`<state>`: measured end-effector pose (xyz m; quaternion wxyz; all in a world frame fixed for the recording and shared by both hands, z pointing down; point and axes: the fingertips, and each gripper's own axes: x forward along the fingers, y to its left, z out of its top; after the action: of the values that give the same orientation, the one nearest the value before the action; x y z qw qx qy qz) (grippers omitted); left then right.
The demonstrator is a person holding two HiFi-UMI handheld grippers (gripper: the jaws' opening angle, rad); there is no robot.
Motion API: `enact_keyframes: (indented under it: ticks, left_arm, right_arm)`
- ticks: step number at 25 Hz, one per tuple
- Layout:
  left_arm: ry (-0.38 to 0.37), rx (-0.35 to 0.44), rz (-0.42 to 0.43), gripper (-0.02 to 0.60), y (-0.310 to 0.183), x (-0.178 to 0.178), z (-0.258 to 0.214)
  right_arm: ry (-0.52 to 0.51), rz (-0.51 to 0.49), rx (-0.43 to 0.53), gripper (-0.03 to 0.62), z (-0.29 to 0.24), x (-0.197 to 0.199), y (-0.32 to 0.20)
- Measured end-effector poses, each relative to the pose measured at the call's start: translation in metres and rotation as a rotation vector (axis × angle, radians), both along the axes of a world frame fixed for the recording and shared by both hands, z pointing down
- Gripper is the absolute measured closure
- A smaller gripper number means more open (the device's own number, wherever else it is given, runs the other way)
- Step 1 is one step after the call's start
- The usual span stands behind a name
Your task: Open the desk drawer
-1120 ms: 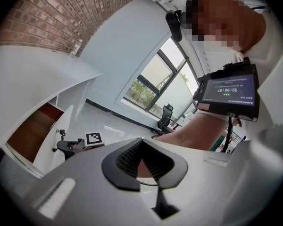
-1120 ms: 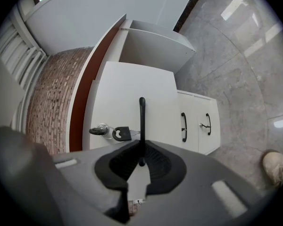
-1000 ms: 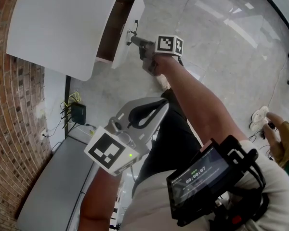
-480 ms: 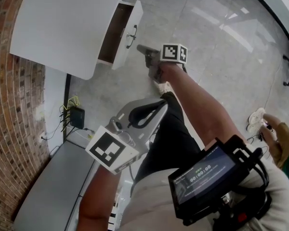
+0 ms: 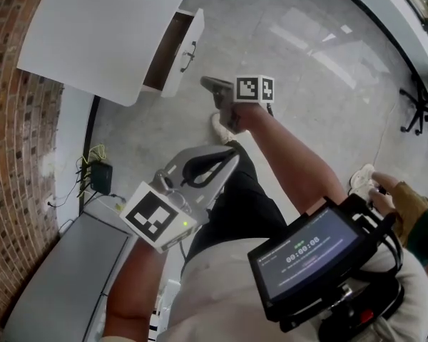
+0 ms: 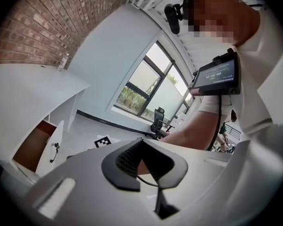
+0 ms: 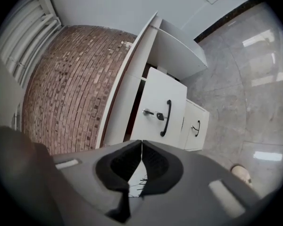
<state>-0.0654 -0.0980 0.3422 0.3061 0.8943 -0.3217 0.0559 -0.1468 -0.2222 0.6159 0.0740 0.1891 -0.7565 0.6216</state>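
The white desk (image 5: 93,34) fills the upper left of the head view. Its top drawer (image 5: 180,52) stands pulled out, brown inside, with a black handle (image 5: 188,55). My right gripper (image 5: 205,83) hangs a short way off the drawer front, shut and holding nothing. In the right gripper view the drawer front (image 7: 155,100) shows its handle (image 7: 166,118) and a key in the lock (image 7: 151,113), beyond the shut right gripper (image 7: 141,142). My left gripper (image 5: 235,153) is held low by my body, shut and empty. Behind the left gripper (image 6: 142,140) the drawer (image 6: 42,142) appears at far left.
A second, lower drawer (image 7: 195,126) is shut. A brick wall (image 5: 14,155) runs along the left. A black box with cables (image 5: 100,177) sits on the floor beside a grey cabinet (image 5: 50,276). An office chair (image 5: 421,105) and another person's hand (image 5: 396,191) are at the right.
My right gripper has come off the drawer handle and drawn back from it. The drawer stays pulled out. The left gripper has hardly moved.
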Motion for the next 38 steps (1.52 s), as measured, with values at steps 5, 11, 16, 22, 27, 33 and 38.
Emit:
enact_keyframes:
  ticks: [5, 11, 16, 22, 27, 33, 38]
  left_arm:
    - [-0.002, 0.027, -0.005, 0.574, 0.015, -0.004, -0.019]
    - [-0.001, 0.05, -0.014, 0.575, 0.046, -0.012, -0.05]
    - [0.016, 0.057, -0.034, 0.574, 0.069, -0.019, -0.074]
    - [0.02, 0.079, -0.054, 0.574, 0.103, -0.025, -0.097]
    - [0.013, 0.092, -0.082, 0.574, 0.126, -0.028, -0.111]
    - [-0.001, 0.104, -0.093, 0.574, 0.159, -0.018, -0.126]
    - [-0.003, 0.094, -0.106, 0.574, 0.168, -0.035, -0.123]
  right_arm:
    - [0.006, -0.05, 0.05, 0.591, -0.037, 0.001, 0.02]
    - [0.02, -0.09, 0.084, 0.591, -0.082, 0.012, 0.07]
    - [0.057, -0.107, 0.128, 0.591, -0.111, 0.024, 0.099]
    - [0.06, -0.151, 0.239, 0.591, -0.167, 0.029, 0.126]
    - [0.048, -0.207, 0.332, 0.591, -0.214, 0.034, 0.155]
    - [0.043, -0.263, 0.449, 0.591, -0.269, 0.044, 0.198]
    - [0.077, -0.341, 0.598, 0.591, -0.299, 0.03, 0.211]
